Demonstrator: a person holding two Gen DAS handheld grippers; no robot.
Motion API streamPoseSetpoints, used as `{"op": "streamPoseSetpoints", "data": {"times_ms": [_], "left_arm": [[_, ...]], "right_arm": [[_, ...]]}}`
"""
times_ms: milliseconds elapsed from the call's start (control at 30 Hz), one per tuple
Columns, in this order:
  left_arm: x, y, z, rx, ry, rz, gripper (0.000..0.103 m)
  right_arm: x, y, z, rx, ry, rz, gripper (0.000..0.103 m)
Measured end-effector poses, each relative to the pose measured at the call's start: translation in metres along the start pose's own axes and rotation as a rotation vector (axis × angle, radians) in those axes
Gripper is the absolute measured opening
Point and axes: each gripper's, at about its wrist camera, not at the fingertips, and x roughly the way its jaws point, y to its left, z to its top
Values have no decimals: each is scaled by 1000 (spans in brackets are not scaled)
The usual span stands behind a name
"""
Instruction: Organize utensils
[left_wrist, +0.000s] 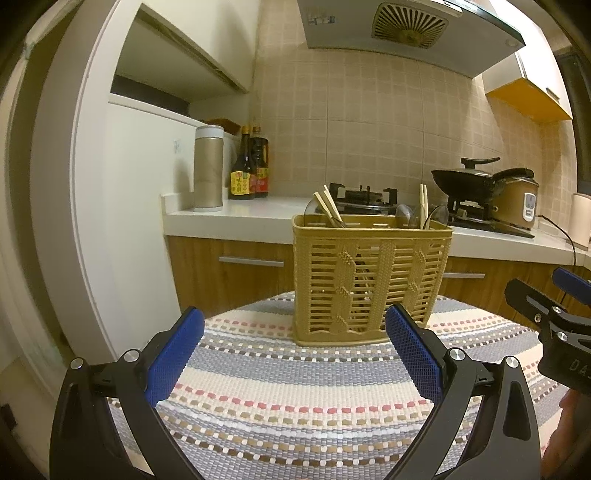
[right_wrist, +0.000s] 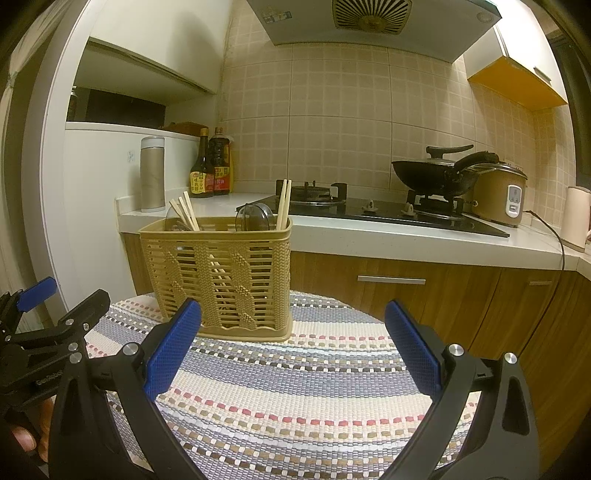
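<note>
A tan slatted utensil basket (left_wrist: 371, 280) (right_wrist: 221, 277) stands upright on a round table covered by a striped woven mat (left_wrist: 295, 402) (right_wrist: 303, 391). Wooden chopsticks (left_wrist: 328, 206) (right_wrist: 184, 213) and clear plastic spoons (left_wrist: 419, 216) (right_wrist: 255, 218) stick out of its top. My left gripper (left_wrist: 295, 325) is open and empty, just in front of the basket. My right gripper (right_wrist: 293, 317) is open and empty, with the basket ahead to its left. Each gripper shows at the other view's edge: the right gripper (left_wrist: 554, 310), the left gripper (right_wrist: 55, 314).
Behind the table runs a white kitchen counter (right_wrist: 406, 236) with a gas hob (right_wrist: 369, 210), a black wok (right_wrist: 432, 173), a rice cooker (right_wrist: 498, 195), sauce bottles (right_wrist: 212, 166) and a grey flask (right_wrist: 152, 173). Wooden drawers sit below. A hand (right_wrist: 26, 435) holds the left gripper.
</note>
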Motion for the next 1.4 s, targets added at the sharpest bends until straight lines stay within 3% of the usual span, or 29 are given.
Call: {"op": "streamPoseSetpoints", "data": {"times_ms": [1400], "left_arm": [[-2,-4,-1,3,10,-13,95]], "right_arm": [[4,0,-2,1,21,-3,95]]}}
